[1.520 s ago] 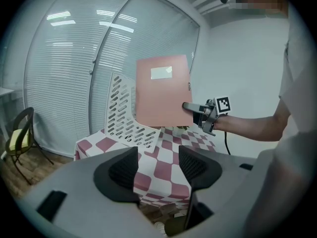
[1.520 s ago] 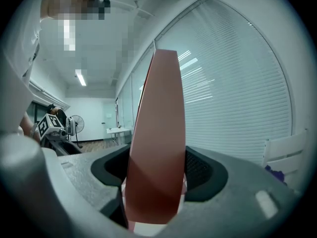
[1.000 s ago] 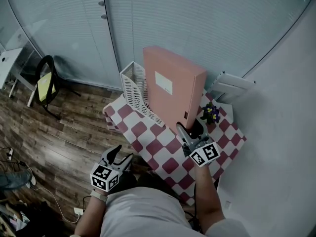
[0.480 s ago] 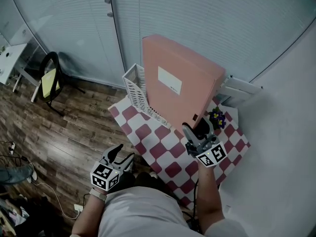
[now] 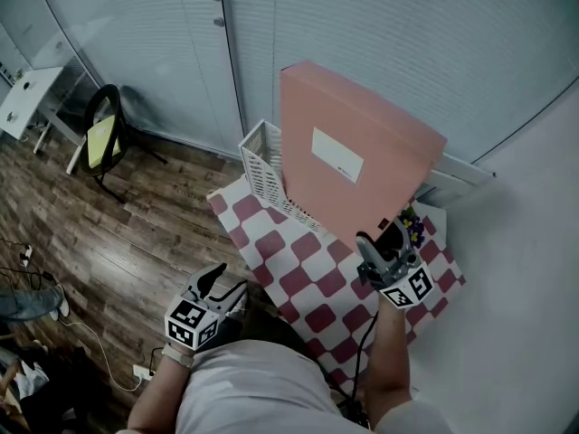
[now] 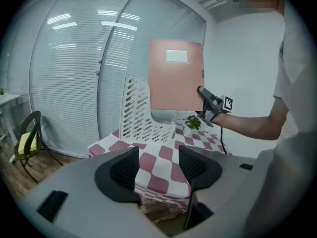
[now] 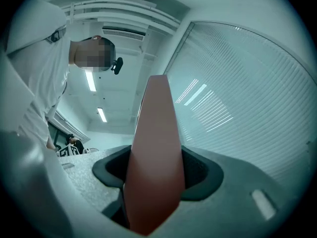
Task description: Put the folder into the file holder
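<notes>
A thick pink box folder (image 5: 353, 165) with a white label hangs upright in the air above the checkered table (image 5: 308, 274). My right gripper (image 5: 384, 240) is shut on its lower right corner, and in the right gripper view the folder (image 7: 153, 157) fills the gap between both pads. The white perforated file holder (image 5: 264, 174) stands on the table's far left part, partly hidden behind the folder. In the left gripper view the folder (image 6: 176, 76) hovers just right of the file holder (image 6: 138, 113). My left gripper (image 5: 215, 287) stays open and empty, low at the left, off the table.
A small potted plant (image 5: 412, 229) with purple flowers stands near the table's right edge, close behind my right gripper. Glass walls with blinds run behind the table. A black chair (image 5: 104, 138) with a yellow seat stands on the wooden floor at the left.
The right gripper has lifted the pink folder higher and to the right. The left gripper has hardly moved.
</notes>
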### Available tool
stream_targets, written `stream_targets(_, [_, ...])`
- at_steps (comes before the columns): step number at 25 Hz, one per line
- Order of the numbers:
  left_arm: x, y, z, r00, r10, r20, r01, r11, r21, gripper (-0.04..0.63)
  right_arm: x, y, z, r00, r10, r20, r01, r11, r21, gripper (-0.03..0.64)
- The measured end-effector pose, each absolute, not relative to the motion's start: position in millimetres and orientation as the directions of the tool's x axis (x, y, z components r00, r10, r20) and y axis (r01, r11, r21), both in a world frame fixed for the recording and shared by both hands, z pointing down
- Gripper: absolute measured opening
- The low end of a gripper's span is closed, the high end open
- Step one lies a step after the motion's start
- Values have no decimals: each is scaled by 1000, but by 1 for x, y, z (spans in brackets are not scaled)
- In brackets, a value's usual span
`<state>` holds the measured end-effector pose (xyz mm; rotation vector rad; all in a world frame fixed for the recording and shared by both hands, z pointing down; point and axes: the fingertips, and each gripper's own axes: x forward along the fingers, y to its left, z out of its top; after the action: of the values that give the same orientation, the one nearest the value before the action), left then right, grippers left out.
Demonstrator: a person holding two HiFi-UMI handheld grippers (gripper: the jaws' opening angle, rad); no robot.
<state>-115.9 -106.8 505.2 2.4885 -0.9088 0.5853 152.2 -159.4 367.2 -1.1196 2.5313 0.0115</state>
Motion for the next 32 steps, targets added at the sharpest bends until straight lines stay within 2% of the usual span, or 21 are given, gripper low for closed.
stream_targets(9, [-121, -105, 512, 676, -502, 539, -694, -680, 238, 249, 148, -185, 400, -705, -650, -283, -655, 750, -91, 278])
stream_targets(25, [-126, -104, 521, 644, -507, 573, -719, -657, 226, 249, 112, -230, 431, -755, -596, -274, -589, 800, -116, 278])
stream_targets(32, [-128, -105, 523, 644, -503, 576, -719, -655, 233, 249, 96, -228, 453, -763, -627, -156, -625, 777, -71, 279])
